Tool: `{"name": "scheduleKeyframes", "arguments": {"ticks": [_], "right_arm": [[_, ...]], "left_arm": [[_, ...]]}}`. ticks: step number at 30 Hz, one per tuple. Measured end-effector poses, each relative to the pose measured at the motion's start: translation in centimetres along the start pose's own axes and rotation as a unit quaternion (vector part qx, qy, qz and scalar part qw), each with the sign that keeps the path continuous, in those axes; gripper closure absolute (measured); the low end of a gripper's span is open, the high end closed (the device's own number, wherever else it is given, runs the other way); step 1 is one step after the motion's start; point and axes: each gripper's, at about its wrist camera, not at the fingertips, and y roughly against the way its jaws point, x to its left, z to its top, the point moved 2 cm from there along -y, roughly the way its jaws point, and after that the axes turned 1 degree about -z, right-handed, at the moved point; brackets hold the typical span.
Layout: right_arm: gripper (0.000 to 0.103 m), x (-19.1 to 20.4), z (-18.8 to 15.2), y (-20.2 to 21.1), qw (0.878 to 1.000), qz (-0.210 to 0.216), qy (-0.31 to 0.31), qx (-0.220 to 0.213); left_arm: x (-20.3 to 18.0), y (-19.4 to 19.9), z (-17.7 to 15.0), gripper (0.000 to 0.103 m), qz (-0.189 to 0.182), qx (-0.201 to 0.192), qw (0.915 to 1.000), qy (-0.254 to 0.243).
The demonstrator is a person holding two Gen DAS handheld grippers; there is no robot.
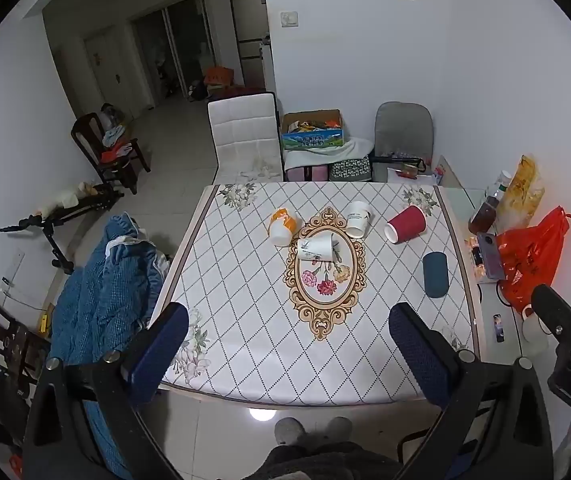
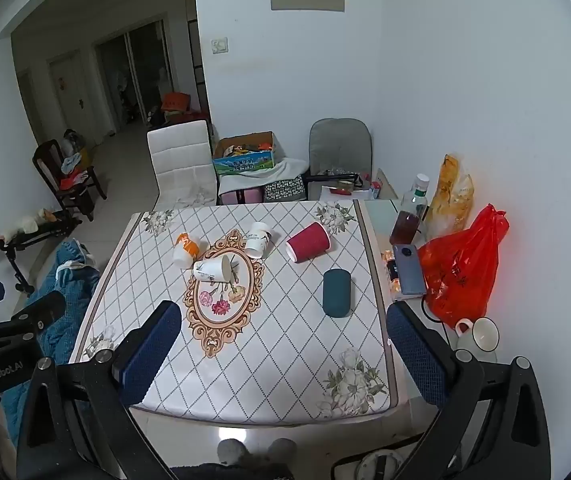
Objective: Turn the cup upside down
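Observation:
Several paper cups lie on their sides on the patterned table (image 1: 245,320) (image 2: 285,360). An orange-and-white cup (image 1: 282,225) (image 2: 185,249) is at the left, a white printed cup (image 1: 315,249) (image 2: 212,269) on the oval flower motif, a white cup (image 1: 358,218) (image 2: 258,239) behind it, a red cup (image 1: 406,224) (image 2: 308,242) to the right, and a dark teal cup (image 1: 435,274) (image 2: 336,292) nearer on the right. My left gripper (image 1: 289,356) is open and empty above the table's near edge. My right gripper (image 2: 285,352) is open and empty too, well short of the cups.
At the table's right edge are a red plastic bag (image 2: 461,268), a phone (image 2: 408,269), a bottle (image 2: 407,216) and a white mug (image 2: 481,334). A blue quilted cloth (image 1: 101,296) lies left of the table. Chairs (image 1: 245,136) and boxes (image 1: 311,130) stand behind it.

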Motion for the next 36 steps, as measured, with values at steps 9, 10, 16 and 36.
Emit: {"name": "scheduleKeyframes", "arguments": {"ticks": [9,10,16,36], "right_arm": [[0.0,0.1,0.0,0.1,1.0,0.002,0.0,-0.006],[0.0,0.1,0.0,0.1,1.0,0.002,0.0,-0.007],[0.0,0.2,0.0,0.1,1.0,0.003,-0.002,-0.006],[0.0,0.6,0.8,0.6,1.0,0.004,-0.003,-0.008]], "left_arm": [[-0.6,-0.2,0.0,0.0,-0.002,0.001,1.0,-0.002],[0.0,0.0,0.0,0.0,-0.004,0.0,1.0,0.004],[0.0,0.0,0.0,0.0,-0.003,0.0,1.0,0.005],[-0.2,0.0,1.0,0.0,-0.009,-0.001,1.0,0.003]]}}
